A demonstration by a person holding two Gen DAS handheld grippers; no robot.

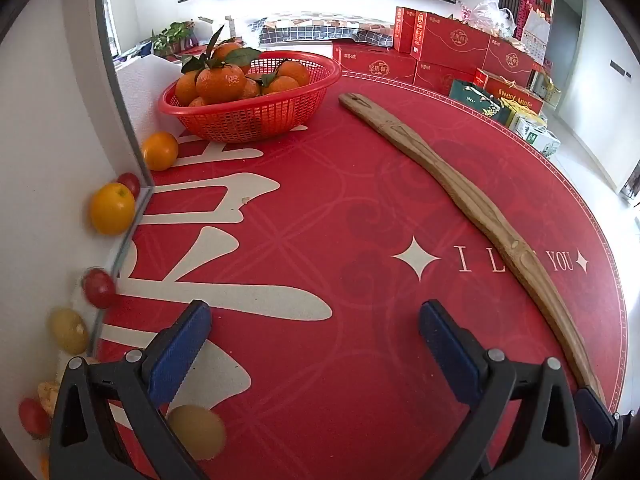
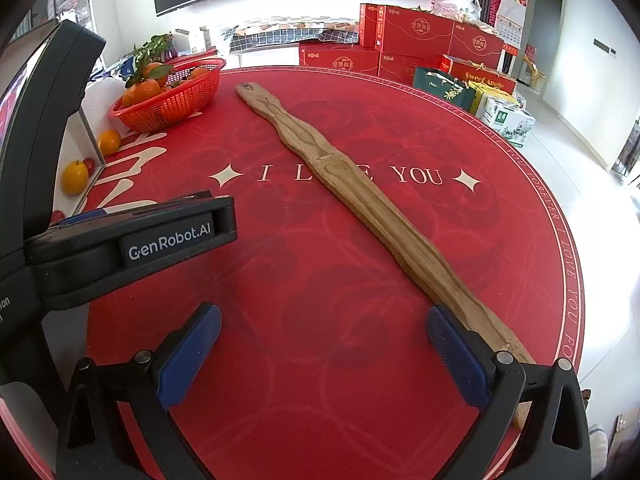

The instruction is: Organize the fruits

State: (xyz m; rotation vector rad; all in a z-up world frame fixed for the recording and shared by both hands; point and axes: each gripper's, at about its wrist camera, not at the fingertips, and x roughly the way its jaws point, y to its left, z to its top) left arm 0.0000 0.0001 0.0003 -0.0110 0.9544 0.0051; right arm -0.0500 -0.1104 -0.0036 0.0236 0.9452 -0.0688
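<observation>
On the red mat [image 1: 320,208], one basket [image 1: 248,116], one wooden stick [image 1: 472,200].

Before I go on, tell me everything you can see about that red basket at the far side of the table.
The red basket is an oval, plastic-looking bowl of open mesh with a solid rolled rim. It stands upright on the red tablecloth at the far left, beside the white panel's far end. It is heaped with leafy mandarins, piled above the rim on the left side. An orange fruit lies just outside it, apart. The wooden stick lies to its right, not touching. Neither gripper is near it.
</observation>
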